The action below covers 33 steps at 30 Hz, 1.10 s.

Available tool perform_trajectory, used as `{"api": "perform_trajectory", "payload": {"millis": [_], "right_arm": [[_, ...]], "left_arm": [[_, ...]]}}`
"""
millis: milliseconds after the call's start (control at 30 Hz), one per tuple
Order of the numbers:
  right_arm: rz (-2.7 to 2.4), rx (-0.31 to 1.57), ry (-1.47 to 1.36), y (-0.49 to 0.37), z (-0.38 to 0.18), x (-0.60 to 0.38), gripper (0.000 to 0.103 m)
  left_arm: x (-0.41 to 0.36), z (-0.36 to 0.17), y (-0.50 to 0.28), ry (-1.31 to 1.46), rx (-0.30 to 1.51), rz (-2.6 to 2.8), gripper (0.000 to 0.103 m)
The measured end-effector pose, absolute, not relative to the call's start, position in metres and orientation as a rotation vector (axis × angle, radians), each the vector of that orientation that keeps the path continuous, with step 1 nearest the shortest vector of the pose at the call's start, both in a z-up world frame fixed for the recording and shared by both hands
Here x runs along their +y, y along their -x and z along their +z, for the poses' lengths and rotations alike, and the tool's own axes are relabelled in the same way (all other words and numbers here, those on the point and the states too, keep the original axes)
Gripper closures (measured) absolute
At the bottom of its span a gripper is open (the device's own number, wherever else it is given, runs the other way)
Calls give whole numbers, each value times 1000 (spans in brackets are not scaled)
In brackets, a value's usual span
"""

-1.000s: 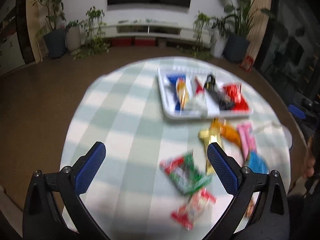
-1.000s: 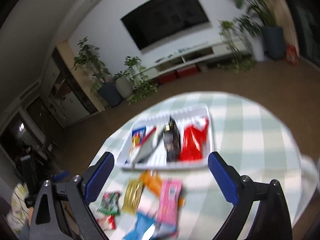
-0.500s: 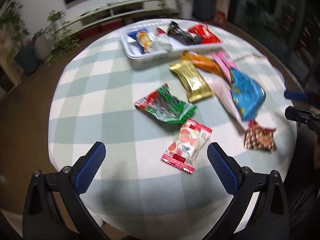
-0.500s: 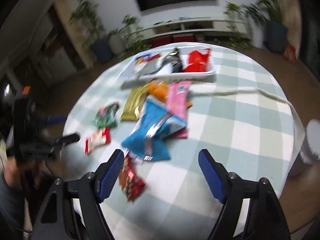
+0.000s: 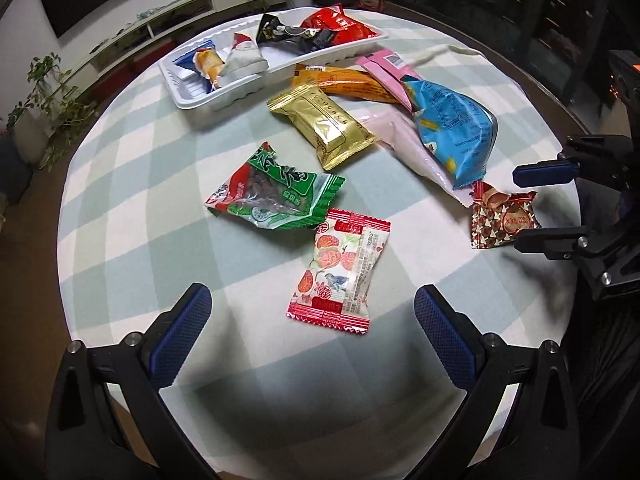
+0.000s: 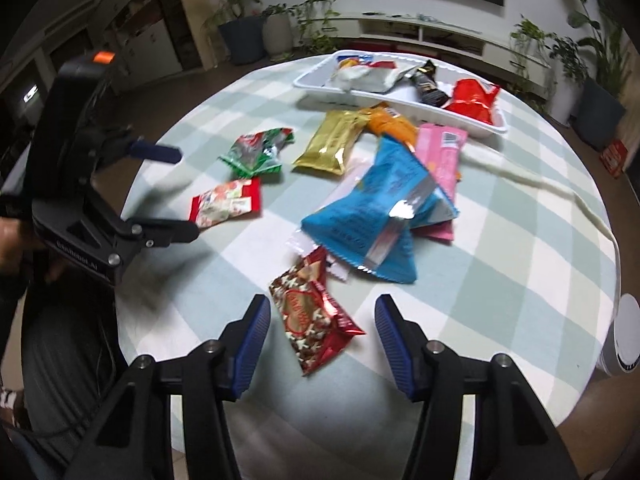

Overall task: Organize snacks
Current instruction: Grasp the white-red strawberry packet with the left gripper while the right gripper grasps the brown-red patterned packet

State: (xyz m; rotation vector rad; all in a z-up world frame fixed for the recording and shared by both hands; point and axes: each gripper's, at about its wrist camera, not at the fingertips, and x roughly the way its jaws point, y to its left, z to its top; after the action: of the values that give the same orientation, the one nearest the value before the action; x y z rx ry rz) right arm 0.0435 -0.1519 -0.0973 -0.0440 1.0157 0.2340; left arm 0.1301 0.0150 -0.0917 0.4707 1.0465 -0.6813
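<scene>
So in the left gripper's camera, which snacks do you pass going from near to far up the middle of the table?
White-and-red packet → green packet → gold packet → white tray holding more snacks, at the far side.

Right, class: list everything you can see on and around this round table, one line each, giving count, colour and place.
Tray: one, white, far side of table, holding several packets.
Gold packet: one, gold, near tray.
Orange packet: one, orange, beside tray.
Pink packet: one, pink, partly under blue bag.
Blue bag: one, blue, right of gold packet.
Green packet: one, green and red, table centre.
Red-white packet: one, ahead of left gripper.
Red patterned packet: one, between right gripper's fingers, untouched.
Tablecloth: one, green-white check.
Left gripper: blue pads, open.
Right gripper: blue pads, just been closing, not yet gripping.
</scene>
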Motion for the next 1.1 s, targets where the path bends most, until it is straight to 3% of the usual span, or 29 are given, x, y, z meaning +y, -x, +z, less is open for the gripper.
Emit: {"api": "perform_trajectory", "payload": {"millis": [233, 267, 367, 400, 533, 767, 933, 1100], "right_arm": [[234, 1029, 101, -47, -104, -149, 44], [240, 1035, 104, -48, -105, -149, 44], [255, 1060, 122, -50, -111, -148, 46], [258, 1064, 121, -51, -112, -148, 47], [270, 1061, 124, -53, -113, -147, 48], [288, 1072, 140, -55, -114, -147, 49], [299, 1081, 141, -55, -114, -147, 51], [316, 1084, 134, -55, -113, -146, 61]], "left_arm": [[9, -102, -143, -455, 1094, -726, 7], [9, -103, -143, -453, 1097, -730, 11], [7, -107, -146, -443, 1123, -740, 39], [6, -109, -146, -441, 1131, -743, 43], [7, -109, -144, -440, 1133, -752, 43], [0, -107, -139, -474, 1126, -769, 64], [-1, -107, -138, -477, 1130, -763, 65], [1, -107, -139, -459, 1142, -775, 65]]}}
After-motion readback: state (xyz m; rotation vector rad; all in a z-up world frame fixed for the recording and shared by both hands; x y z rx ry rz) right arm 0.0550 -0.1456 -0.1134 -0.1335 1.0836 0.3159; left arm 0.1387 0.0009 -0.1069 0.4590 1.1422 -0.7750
